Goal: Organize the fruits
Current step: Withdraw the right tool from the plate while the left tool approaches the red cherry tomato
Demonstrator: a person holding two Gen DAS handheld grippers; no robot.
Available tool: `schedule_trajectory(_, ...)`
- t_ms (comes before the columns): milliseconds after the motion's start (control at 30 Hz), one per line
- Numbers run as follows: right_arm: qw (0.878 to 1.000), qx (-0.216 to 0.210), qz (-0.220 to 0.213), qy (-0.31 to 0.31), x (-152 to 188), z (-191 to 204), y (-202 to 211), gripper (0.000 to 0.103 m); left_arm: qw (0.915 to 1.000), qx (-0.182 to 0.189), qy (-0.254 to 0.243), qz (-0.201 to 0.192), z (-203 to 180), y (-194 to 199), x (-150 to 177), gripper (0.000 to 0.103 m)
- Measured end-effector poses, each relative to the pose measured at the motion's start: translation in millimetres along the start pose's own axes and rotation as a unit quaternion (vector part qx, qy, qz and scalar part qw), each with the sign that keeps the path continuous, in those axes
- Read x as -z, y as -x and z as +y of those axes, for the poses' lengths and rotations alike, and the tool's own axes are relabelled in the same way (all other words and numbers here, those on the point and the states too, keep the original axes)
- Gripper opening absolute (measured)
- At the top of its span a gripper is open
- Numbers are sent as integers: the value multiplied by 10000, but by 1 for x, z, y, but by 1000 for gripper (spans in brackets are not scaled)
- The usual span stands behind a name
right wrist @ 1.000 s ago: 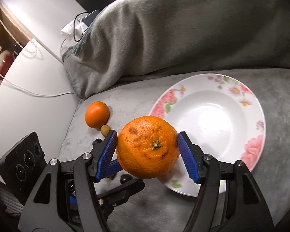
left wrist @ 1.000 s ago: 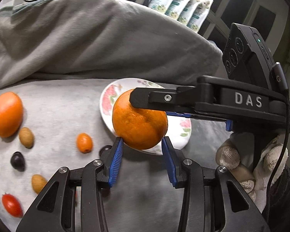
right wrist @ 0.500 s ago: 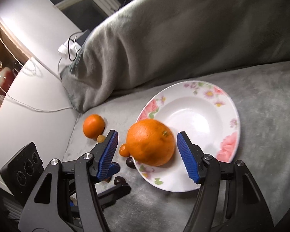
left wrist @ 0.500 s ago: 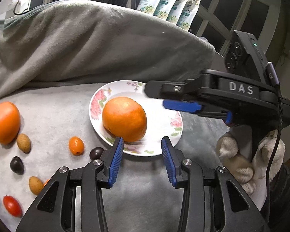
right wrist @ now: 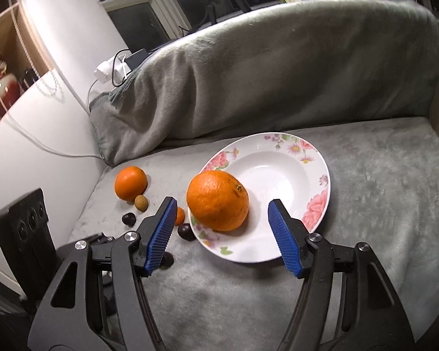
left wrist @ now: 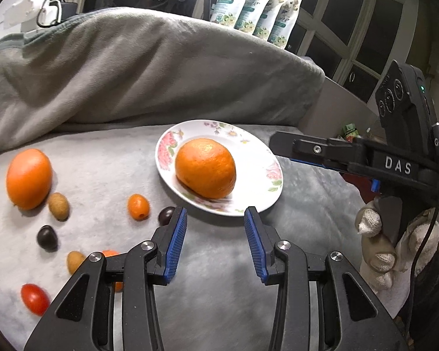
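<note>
One orange sits on the plate; both grippers, right and left, gape empty; next, the second orange near the cushion's left edge.

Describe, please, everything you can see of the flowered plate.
The plate is round, white and glossy, like ceramic, with pink flowers and green leaves on its wide rim and a shallow plain well. It lies flat on the grey plush cover. One large orange rests on its left side. A dark small fruit lies at its edge. No gripper touches it.
</note>
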State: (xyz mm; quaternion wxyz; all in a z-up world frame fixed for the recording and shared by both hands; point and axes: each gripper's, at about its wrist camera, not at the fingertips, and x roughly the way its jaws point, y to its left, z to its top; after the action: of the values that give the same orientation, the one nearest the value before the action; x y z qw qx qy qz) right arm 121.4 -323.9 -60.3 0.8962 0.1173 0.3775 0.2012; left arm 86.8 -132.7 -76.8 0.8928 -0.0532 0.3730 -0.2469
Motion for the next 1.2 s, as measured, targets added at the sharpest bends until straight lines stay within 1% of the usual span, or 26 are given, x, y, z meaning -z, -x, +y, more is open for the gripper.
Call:
schedule_trajectory(133,9993,163,-139,303,9,13,8,68,9998,-151,-21,-122,9,15,7,40)
schedule_trajectory(233,9979,279,-190,559,17,26,12,68,9994,-310,31,-129,22,28,16,40)
schedule_trajectory(267,9973,314,-191,635,21,30,12,70,9993,-357,53,-126,26,31,19,40)
schedule_trajectory(300,9969,330,-186,696,24,34,12,75,9991,-410,69,-119,31,35,22,40)
schedule_trajectory(333,9964,339,-182,753,27,37,12,78,9988,-474,83,-116,35,39,25,40)
schedule_trajectory(500,9908,511,-170,1243,42,61,8,78,9971,-721,220,-132,56,58,42,40)
schedule_trajectory(633,9875,455,-49,1511,51,76,1,78,9947,-977,302,-96,73,68,55,40)
schedule_trajectory(767,9855,391,93,1648,60,85,-9,78,9923,-1136,492,-77,89,75,63,40)
schedule_trajectory(867,9850,324,231,1677,64,89,-18,78,9911,-1185,593,-85,99,77,67,40)
schedule_trajectory(1067,9829,210,435,1774,72,95,-34,77,9906,-1232,590,-82,107,72,68,40)
schedule_trajectory(1133,9821,196,506,1805,74,97,-40,72,9904,-1233,615,-68,110,69,68,40)
schedule_trajectory(1200,9813,227,569,1822,75,98,-46,69,9897,-1263,673,-39,113,67,69,40)
